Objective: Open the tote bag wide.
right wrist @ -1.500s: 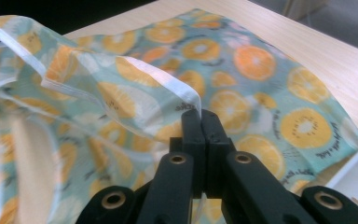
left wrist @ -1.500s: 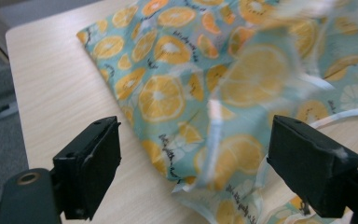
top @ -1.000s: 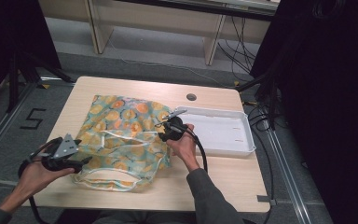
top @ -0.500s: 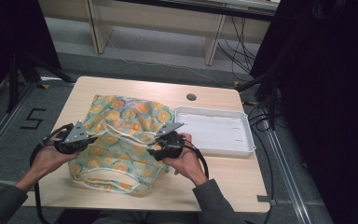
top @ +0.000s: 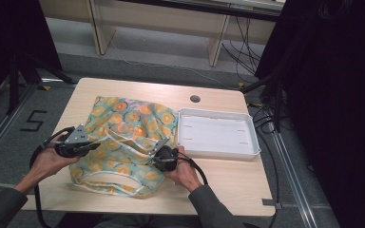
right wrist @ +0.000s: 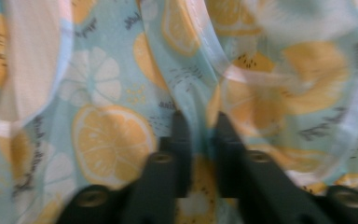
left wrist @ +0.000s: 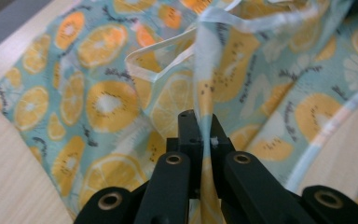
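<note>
A light blue garment [top: 128, 128] printed with orange slices and edged in white lies spread on the wooden table [top: 228, 175]. My left gripper [top: 95, 146] is at its left side, shut on a white-edged strap [left wrist: 205, 84] that rises taut between the jaws [left wrist: 204, 126]. My right gripper [top: 156, 154] is at the garment's right front part, shut on a fold of the printed cloth [right wrist: 198, 126]. A person's hands hold both grippers from the table's near edge.
A white rectangular tray [top: 217, 133] stands to the right of the garment, with nothing in it. A round cable hole [top: 195, 99] sits in the tabletop behind the tray. Cables trail from both grippers toward the near edge.
Both grippers have come toward the near edge and drawn the garment's front part with them. The left gripper moved right onto the cloth and took hold of the strap.
</note>
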